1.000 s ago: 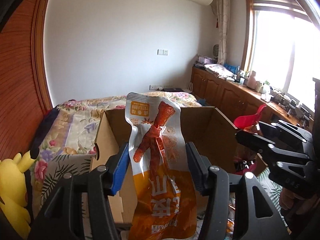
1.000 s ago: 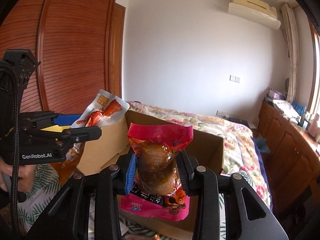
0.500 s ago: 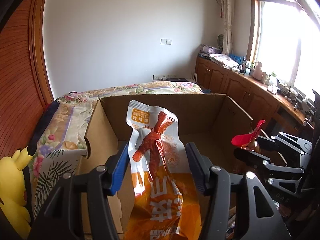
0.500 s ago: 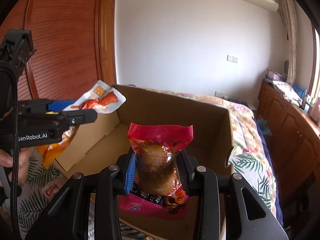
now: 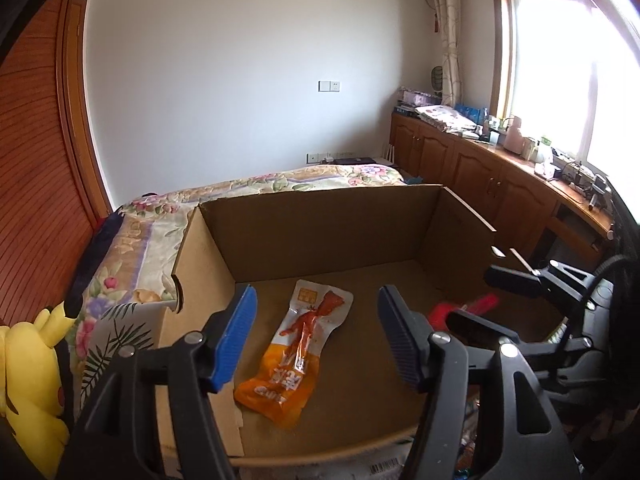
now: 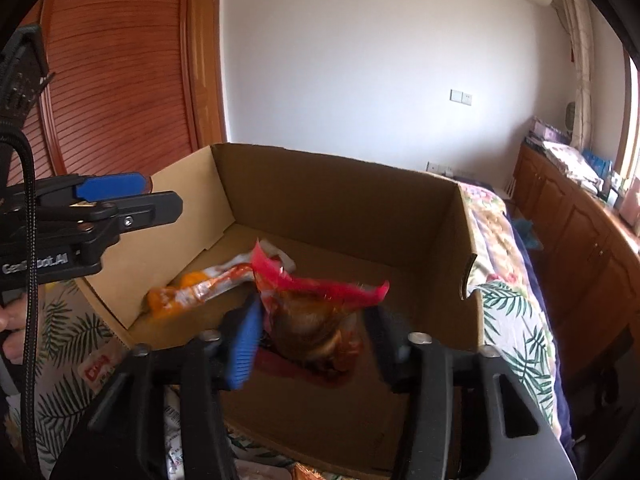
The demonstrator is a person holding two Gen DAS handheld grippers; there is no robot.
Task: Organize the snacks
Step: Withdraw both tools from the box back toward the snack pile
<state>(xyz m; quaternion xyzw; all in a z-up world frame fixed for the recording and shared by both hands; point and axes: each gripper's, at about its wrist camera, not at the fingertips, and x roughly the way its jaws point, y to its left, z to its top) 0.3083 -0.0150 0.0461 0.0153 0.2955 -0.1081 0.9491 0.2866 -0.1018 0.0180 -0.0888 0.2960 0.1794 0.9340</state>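
Orange snack packet (image 5: 296,350) lies flat on the floor of the cardboard box (image 5: 320,236), long axis running from near edge toward far wall, white end farthest. Left gripper (image 5: 316,336), tilted downward above it, has jaws just opened and empty. Right gripper (image 6: 312,344), likewise angled down, has just opened, its pads clear of the blurred red packet (image 6: 316,312) between them.

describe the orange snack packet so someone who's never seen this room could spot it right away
Find the open cardboard box on the flowered bed. On its floor, toward the left wall, lies the orange packet, flat and lengthwise. Unlike the red packet between the right gripper's opened jaws, it has a clear top showing a reddish strip and an orange bottom with white lettering.
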